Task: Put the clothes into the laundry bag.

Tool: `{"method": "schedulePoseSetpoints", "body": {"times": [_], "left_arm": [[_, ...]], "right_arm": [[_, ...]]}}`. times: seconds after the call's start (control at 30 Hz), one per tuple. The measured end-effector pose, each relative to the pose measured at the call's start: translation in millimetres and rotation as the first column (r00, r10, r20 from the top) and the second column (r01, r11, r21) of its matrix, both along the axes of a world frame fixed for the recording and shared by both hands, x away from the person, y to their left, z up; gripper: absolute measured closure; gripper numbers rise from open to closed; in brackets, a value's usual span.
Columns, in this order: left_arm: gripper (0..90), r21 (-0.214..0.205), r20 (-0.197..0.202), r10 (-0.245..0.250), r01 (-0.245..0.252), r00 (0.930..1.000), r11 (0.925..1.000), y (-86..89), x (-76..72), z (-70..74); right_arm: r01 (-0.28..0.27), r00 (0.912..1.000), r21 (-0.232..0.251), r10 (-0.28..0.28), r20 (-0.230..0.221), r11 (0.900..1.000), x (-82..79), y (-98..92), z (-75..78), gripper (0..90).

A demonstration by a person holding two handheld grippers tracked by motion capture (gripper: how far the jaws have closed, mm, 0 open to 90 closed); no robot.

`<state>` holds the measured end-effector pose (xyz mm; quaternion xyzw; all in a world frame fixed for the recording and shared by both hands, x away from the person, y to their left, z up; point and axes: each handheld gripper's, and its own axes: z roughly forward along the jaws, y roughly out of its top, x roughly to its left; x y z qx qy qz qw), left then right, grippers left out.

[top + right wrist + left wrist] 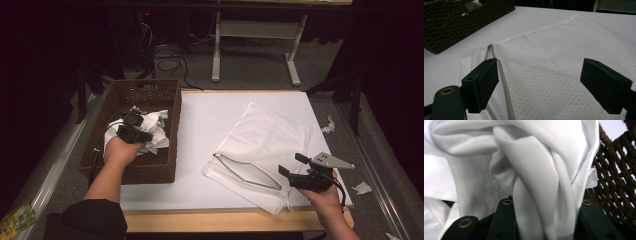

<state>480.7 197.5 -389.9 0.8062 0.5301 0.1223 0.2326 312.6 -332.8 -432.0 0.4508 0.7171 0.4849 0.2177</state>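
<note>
The left gripper (131, 126) sits inside the brown wicker basket (167, 165), its jaws pinching a thick fold of the crumpled white garment (156, 131); in the left gripper view the cloth (534, 182) bulges up between the two black jaws and spills over both of them, with the basket's weave just to one side. The right gripper (292, 166) hovers at the near edge of the white mesh laundry bag (267, 135), jaws spread wide with nothing between them — the bag's zippered opening (501, 75) lies directly below and ahead of its one jaw.

The likely trouble, as I judge it: the pinch takes only one fold of a bunched garment, so the rest may drag on the basket wall or snag in the weave as it lifts, and the fold could slip out between the jaws. The loose tail hanging beside the gripper might also catch the basket rim. On the other side, the bag's mouth lies nearly flat — unless the right gripper takes one lip and raises it, the garment would land on top of the mesh rather than inside it.

No brand, label or writing can be read on the garment, the bag or the basket.
</note>
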Motion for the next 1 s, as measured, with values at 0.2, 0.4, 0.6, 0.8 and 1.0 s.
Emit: {"method": "schedulePoseSetpoints", "body": {"times": [0.2, 0.4, 0.6, 0.8, 1.0], "left_arm": [[68.0, 0.011, 0.161, -0.008, 0.006, 0.9869, 0.9999, -0.8, -10.0, 9.5], [68.0, -0.019, 0.286, -0.014, 0.02, 0.9581, 0.9996, -0.5, -21.2, 18.4], [68.0, -0.071, 0.416, 0.018, 0.013, 0.909, 0.9974, 0.6, -33.9, 25.6], [68.1, -0.076, 0.537, 0.012, 0.034, 0.8436, 0.9965, -0.1, -51.5, 31.9], [68.2, -0.072, 0.609, 0.016, 0.035, 0.7931, 0.9968, -1.8, -65.9, 29.9]], "right_arm": [[0.001, 1.0, 0.0, -0.001, -0.008, 1.0, -0.8, 1.6, -0.1, 15.7], [0.002, 0.9999, 0.003, -0.002, -0.012, 1.0, -0.7, 1.3, -0.7, 15.7], [0.001, 1.0, 0.002, 0.0, -0.008, 1.0, -0.5, 1.1, -0.9, 15.8], [-0.002, 1.0, -0.002, 0.002, 0.003, 1.0, -1.1, 1.2, -0.2, 16.0], [0.001, 1.0, -0.008, -0.001, 0.002, 1.0, -0.2, 0.5, -1.3, 16.0]]}}
